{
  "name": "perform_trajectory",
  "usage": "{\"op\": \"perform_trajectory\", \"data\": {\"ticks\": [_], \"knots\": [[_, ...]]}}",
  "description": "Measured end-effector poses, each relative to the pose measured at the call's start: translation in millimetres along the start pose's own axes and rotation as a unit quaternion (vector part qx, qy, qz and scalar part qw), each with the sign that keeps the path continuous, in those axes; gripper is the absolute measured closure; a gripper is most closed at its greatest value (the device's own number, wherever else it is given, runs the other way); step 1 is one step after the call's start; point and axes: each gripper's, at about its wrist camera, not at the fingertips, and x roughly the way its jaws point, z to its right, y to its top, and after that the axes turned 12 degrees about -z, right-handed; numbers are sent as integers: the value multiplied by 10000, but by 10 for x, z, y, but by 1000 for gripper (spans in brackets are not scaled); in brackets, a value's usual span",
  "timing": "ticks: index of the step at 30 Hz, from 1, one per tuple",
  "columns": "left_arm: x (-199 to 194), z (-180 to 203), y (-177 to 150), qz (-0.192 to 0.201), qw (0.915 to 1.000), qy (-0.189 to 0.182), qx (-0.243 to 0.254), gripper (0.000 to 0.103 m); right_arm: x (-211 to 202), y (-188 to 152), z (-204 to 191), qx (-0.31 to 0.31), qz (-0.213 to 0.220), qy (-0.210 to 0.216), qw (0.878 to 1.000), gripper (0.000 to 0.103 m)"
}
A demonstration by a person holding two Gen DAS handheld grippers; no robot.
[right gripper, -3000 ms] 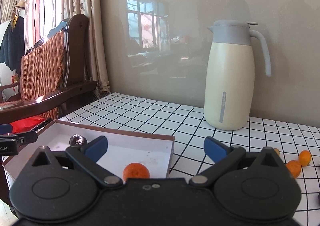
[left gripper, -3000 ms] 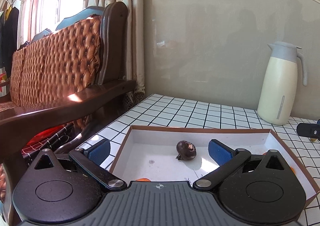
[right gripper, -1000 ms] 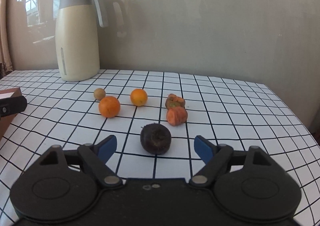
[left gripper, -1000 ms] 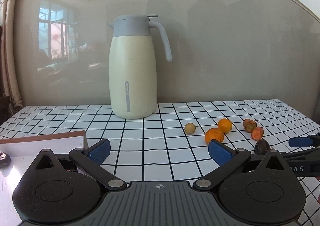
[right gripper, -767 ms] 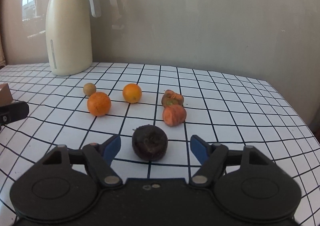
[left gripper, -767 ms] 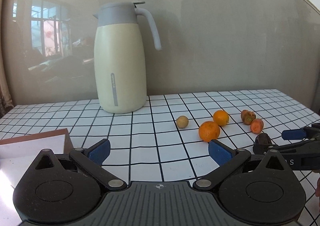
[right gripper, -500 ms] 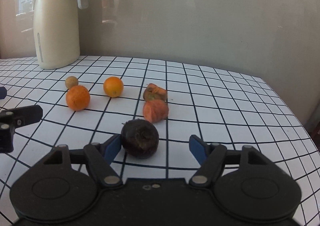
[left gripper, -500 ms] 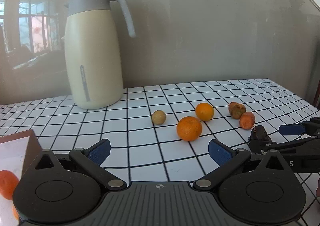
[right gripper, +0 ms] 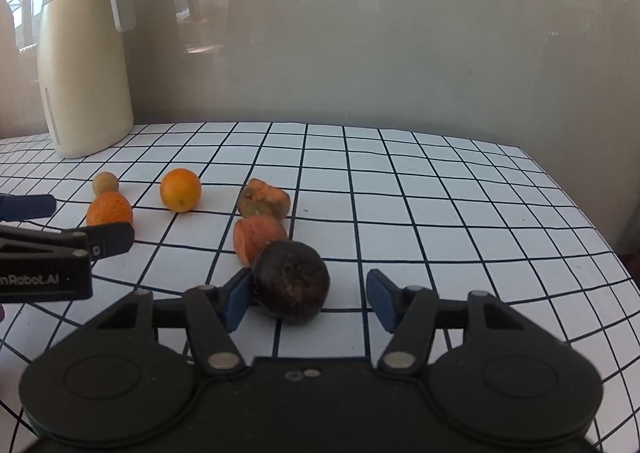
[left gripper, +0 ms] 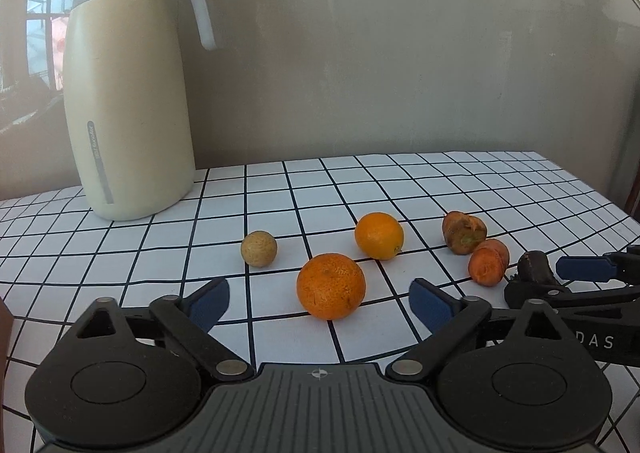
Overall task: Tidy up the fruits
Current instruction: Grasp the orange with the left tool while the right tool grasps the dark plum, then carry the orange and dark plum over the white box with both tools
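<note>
Several fruits lie on the checked tabletop. My left gripper (left gripper: 319,301) is open, with a rough orange (left gripper: 331,285) between and just ahead of its fingers. Beyond lie a smooth orange (left gripper: 379,235), a small tan round fruit (left gripper: 259,248), a brownish fruit (left gripper: 463,232) and a reddish-orange one (left gripper: 488,261). My right gripper (right gripper: 307,295) is open around a dark purple fruit (right gripper: 292,281), whose left side touches the left pad (right gripper: 239,297); the right pad stands apart. That dark fruit also shows in the left wrist view (left gripper: 535,265) between the right gripper's fingers.
A cream thermos jug (left gripper: 124,93) with a grey lid stands at the back left against the wall. The table's right edge (right gripper: 580,213) falls off at the right. The left gripper's body (right gripper: 44,257) reaches in from the left in the right wrist view.
Both grippers swung right from the box to the loose fruits. The left closed in on the rough orange. The right moved forward until the dark fruit sat between its fingers.
</note>
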Motion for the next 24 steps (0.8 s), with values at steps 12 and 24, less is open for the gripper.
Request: {"op": "perform_trajectory", "data": {"ticks": [12,24], "knots": [[107,84,79,-288,9995,43,112,64,-33,-10,42,151,-2,143,9998,70],[-54,84,-25,-256,9995,-32,200,64,-127,-70,48,273,-27,117,9996,70]]}}
